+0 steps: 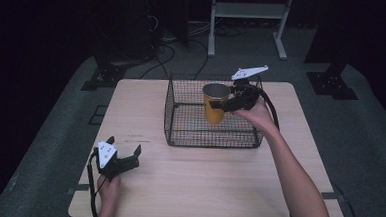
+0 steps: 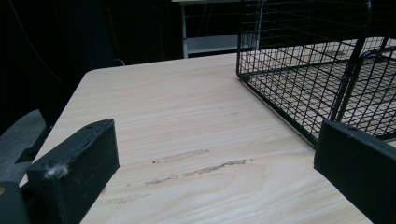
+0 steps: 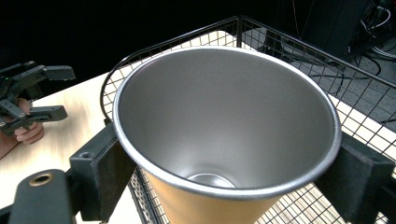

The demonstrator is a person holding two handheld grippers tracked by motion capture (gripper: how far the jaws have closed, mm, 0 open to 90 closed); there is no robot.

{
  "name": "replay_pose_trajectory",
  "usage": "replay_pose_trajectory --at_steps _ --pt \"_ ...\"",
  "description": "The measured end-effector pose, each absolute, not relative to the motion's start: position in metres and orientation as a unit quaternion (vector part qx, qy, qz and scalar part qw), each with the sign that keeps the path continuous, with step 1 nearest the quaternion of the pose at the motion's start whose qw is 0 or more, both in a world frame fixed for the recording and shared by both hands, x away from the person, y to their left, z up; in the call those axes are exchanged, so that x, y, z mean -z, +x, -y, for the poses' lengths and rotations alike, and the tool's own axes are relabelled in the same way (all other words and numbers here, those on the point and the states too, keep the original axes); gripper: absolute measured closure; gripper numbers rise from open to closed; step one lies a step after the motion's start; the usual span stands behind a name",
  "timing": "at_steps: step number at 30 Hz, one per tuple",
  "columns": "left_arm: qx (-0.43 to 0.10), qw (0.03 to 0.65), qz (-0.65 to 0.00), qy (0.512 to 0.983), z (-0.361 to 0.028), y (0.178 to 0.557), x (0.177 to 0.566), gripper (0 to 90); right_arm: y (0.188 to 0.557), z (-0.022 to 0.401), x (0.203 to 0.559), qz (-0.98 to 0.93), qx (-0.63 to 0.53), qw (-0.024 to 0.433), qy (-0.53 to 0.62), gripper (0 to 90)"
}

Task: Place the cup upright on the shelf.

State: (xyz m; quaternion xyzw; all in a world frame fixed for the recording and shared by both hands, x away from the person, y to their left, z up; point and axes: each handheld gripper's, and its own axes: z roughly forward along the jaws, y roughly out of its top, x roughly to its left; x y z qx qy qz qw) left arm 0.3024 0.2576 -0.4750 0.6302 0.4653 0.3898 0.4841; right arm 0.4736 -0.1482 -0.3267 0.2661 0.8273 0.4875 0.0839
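Right gripper view looks straight down into a metal tumbler (image 3: 229, 135): a brushed steel inside, a rolled silver rim and a mustard-yellow outer wall, with no brand, label or lettering that can be read on any part that shows. The right gripper (image 3: 229, 172) has its two black jaws pressed against opposite sides of the cup just under the rim, so it is clamped on the tumbler. In the high view the tumbler (image 1: 215, 103) stands upright, held inside the black wire basket (image 1: 180, 123), toward the basket's far right part; whether its base touches the basket floor cannot be told. The right gripper (image 1: 231, 103) reaches it from the right side, over the basket's wall, with the grey three-cornered plate above it and the person's right forearm (image 1: 292, 174) stretching back across the counter (image 1: 202, 189).

The basket sits on the far half of the pale wood-grain counter. A faint dark line of marks lies on the counter near the basket's front left corner, too small to read as writing. The left gripper (image 1: 128, 152) rests low near the counter's front left, well apart from the basket, its jaws spread wide with nothing between them; the left gripper view shows bare counter (image 2: 187, 140) between them, scuffed in short streaks, and the basket's corner (image 2: 299, 70) beyond.
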Motion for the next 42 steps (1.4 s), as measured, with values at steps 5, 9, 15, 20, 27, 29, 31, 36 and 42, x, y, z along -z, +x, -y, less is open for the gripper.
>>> replay_pose_trajectory --at_steps 5,9,15,20,27,29,31,36,42 --pt "-0.390 0.485 -0.466 0.629 -0.258 0.302 0.475 0.0 0.481 0.143 0.330 -0.830 -0.482 0.080 0.269 12.8" --pt "-0.389 0.485 -0.466 0.629 -0.258 0.302 0.475 0.0 0.486 0.137 0.330 -0.832 -0.479 0.079 0.269 12.8" --pt "-0.389 0.485 -0.466 0.629 -0.258 0.302 0.475 0.0 0.491 0.132 0.335 -0.830 -0.484 0.078 0.267 12.8" --pt "-0.389 0.486 -0.466 0.629 -0.258 0.302 0.475 0.0 0.498 0.129 0.345 -0.834 -0.476 0.067 0.272 12.8" --pt "-0.389 0.486 -0.466 0.629 -0.258 0.302 0.475 0.0 0.505 0.126 0.359 -0.835 -0.470 0.060 0.278 12.8" --pt "-0.389 0.486 -0.465 0.629 -0.258 0.303 0.475 0.0 0.507 0.123 0.363 -0.838 -0.466 0.057 0.278 12.8" --pt "-0.389 0.486 -0.465 0.630 -0.258 0.302 0.475 0.0 0.508 0.120 0.366 -0.841 -0.462 0.055 0.277 12.8" --pt "-0.389 0.486 -0.466 0.630 -0.258 0.302 0.475 0.0 0.512 0.117 0.374 -0.843 -0.458 0.052 0.276 12.8" --pt "-0.388 0.486 -0.466 0.629 -0.258 0.302 0.475 0.0 0.517 0.115 0.382 -0.848 -0.448 0.052 0.279 12.7"
